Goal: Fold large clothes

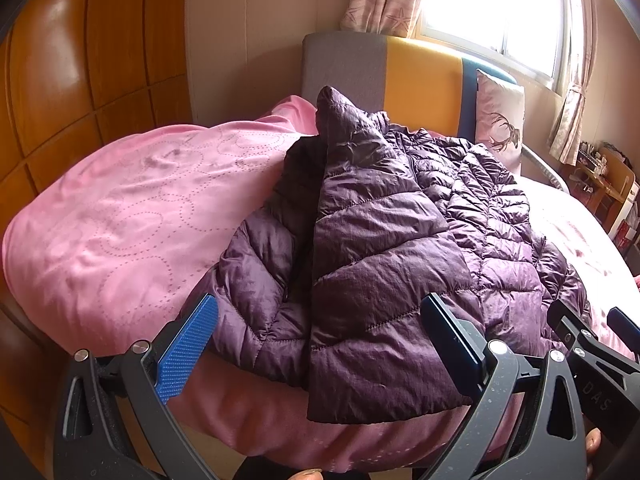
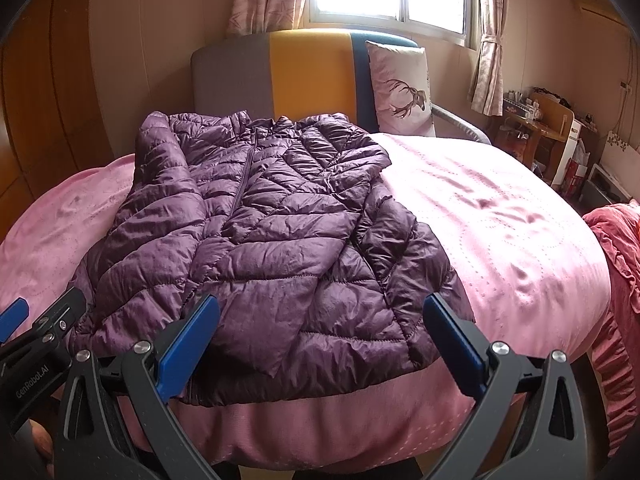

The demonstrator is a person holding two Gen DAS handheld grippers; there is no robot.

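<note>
A dark purple quilted puffer jacket (image 1: pixel 380 248) lies on the pink bed cover (image 1: pixel 120 216), hem toward me, with both sleeves folded in over its front. It also shows in the right wrist view (image 2: pixel 264 240), zipper up the middle. My left gripper (image 1: pixel 320 344) is open and empty, hovering just short of the hem's left part. My right gripper (image 2: pixel 320 344) is open and empty, hovering at the hem's right part. The right gripper shows at the lower right of the left wrist view (image 1: pixel 592 328); the left gripper shows at the lower left of the right wrist view (image 2: pixel 40 320).
The bed has a grey, yellow and blue headboard (image 2: pixel 280 76) with a deer-print pillow (image 2: pixel 404 88) against it. A wooden wardrobe (image 1: pixel 80 72) stands to the left. A red-pink cloth (image 2: pixel 616 248) hangs at the bed's right edge. Cluttered wooden furniture (image 2: pixel 544 132) stands far right.
</note>
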